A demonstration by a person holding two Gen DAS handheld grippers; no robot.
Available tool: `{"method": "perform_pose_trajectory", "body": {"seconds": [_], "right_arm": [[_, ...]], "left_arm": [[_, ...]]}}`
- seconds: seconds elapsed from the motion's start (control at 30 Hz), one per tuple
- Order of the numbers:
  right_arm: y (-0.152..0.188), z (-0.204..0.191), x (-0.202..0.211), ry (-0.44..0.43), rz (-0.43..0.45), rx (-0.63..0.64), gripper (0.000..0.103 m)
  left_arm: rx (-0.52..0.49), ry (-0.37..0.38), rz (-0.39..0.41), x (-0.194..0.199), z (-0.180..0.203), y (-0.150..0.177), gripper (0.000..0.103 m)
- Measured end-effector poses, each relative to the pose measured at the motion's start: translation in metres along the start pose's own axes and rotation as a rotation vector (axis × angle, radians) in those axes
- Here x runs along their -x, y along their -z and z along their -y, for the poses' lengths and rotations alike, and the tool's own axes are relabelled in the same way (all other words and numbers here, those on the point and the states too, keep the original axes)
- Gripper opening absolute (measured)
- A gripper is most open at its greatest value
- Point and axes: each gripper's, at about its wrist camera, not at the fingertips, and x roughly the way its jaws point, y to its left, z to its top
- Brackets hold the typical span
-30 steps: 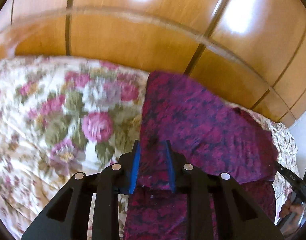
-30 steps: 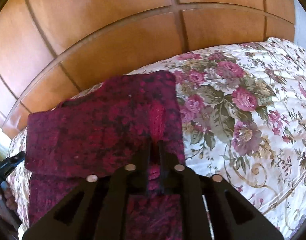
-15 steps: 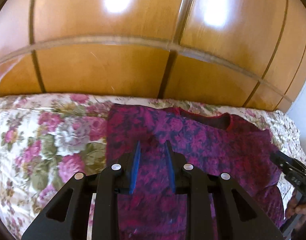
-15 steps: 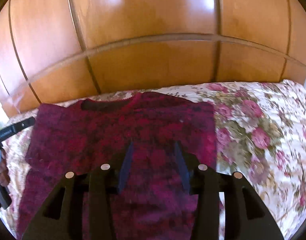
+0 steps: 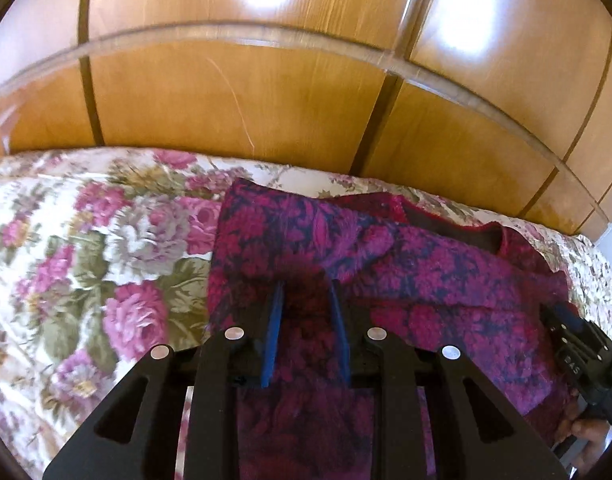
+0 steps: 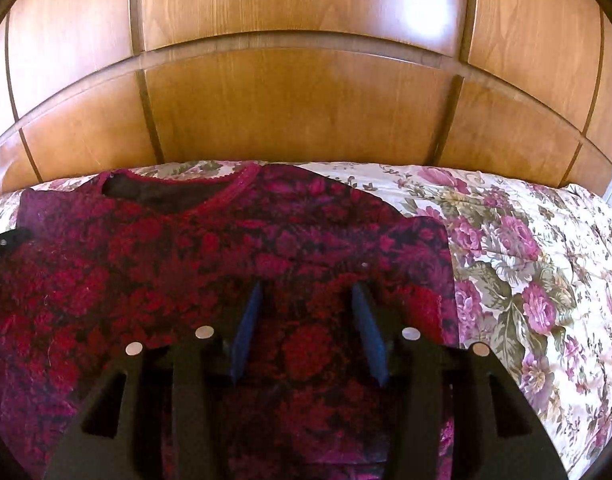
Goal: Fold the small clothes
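Big glossy wooden panelling (image 5: 266,100) across the whole back, split by dark grooves and a curved rail. Below it a floral bedspread (image 5: 86,260), cream with pink roses and green leaves, touching the panel base.

Dark red and magenta patterned knit top (image 5: 425,280) lying on the bedspread, close to the panelling, neckline (image 6: 174,196) toward the wood. Mostly flat in the right wrist view. In the left wrist view one side flap folded over across the body, its edge running diagonally.

Left gripper (image 5: 306,286) angled down over the top's near left part, blue pads narrow and clamped on a bunch of the knit. Right gripper (image 6: 307,286) over the top's near right part, close to its right edge, jaws opening, pads wide apart, cloth lying under and between them but not pinched.

At the right edge of the left wrist view, part of a person's hand (image 5: 585,436) around the other tool's handle.
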Motion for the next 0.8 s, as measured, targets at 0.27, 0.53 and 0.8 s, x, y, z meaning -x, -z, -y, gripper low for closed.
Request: {"method": "perform_pose_trajectory", "body": {"seconds": [0.27,0.53,0.8], "right_arm": [[0.0,-0.007,0.007,0.035,0.013,0.019,0.052],[-0.007,-0.014,0.039,0.029,0.033,0.012,0.077],[0.005,-0.036,0.077,-0.03,0.069,0.082,0.077]], "left_arm": [[0.025,-0.031,0.035,0.043,-0.017,0.021,0.058],[0.005,-0.047,0.053,0.064,-0.02,0.035,0.058],[-0.049,-0.039,0.068,0.068,-0.002,0.043,0.058]]}}
